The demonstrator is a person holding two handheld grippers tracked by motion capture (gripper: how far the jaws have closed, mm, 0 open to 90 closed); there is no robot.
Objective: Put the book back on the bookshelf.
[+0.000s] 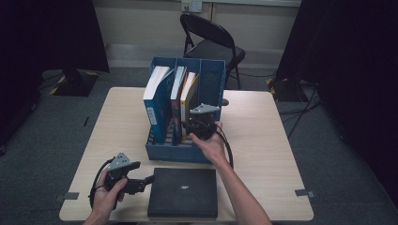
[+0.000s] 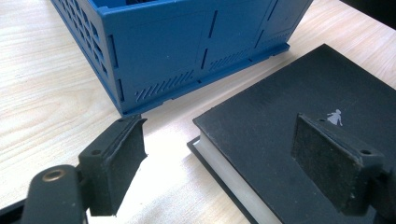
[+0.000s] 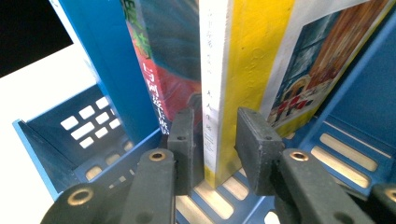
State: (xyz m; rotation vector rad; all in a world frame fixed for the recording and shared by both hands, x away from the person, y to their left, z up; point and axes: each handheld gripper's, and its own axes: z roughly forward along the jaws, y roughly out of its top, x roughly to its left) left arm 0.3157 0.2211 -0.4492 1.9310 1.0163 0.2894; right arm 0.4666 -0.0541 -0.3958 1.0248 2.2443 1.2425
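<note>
My right tool (image 3: 212,140) brackets the upright yellow book's (image 3: 247,70) spine at frame centre, not quite pinching; my left tool (image 2: 219,163) gapes over the flat black book (image 2: 299,93) — spine facing it

Yellow-covered book (image 3: 243,70) upright in blue file rack (image 1: 162,152), black book (image 1: 184,191) flat on table
</note>
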